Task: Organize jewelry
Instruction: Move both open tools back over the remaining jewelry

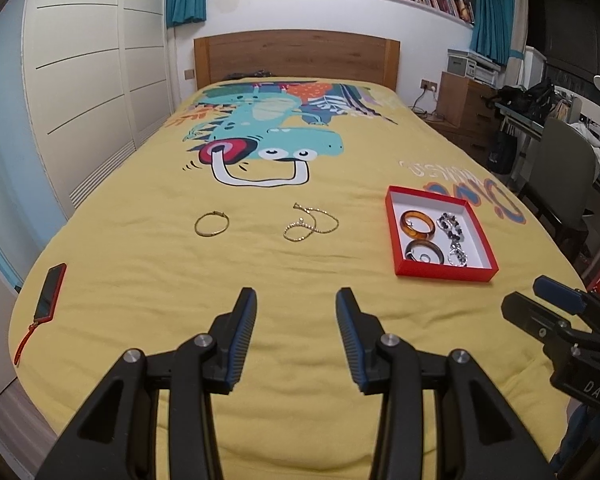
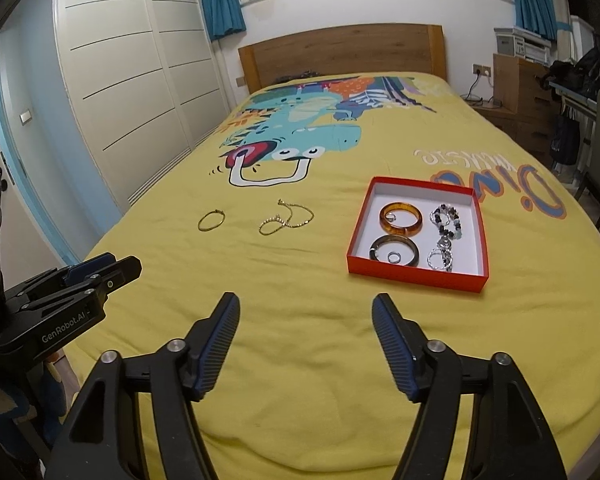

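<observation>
A red box with a white inside lies on the yellow bedspread. It holds an amber bangle, a dark bangle with a small ring inside it, and beaded bracelets. A gold bangle and a gold chain lie loose on the bedspread left of the box. My left gripper is open and empty, hovering near the bed's foot. My right gripper is open and empty, beside it.
A phone in a red case with a strap lies at the bed's left edge. A white wardrobe stands left, a wooden headboard at the back. A wooden dresser, desk and chair stand right.
</observation>
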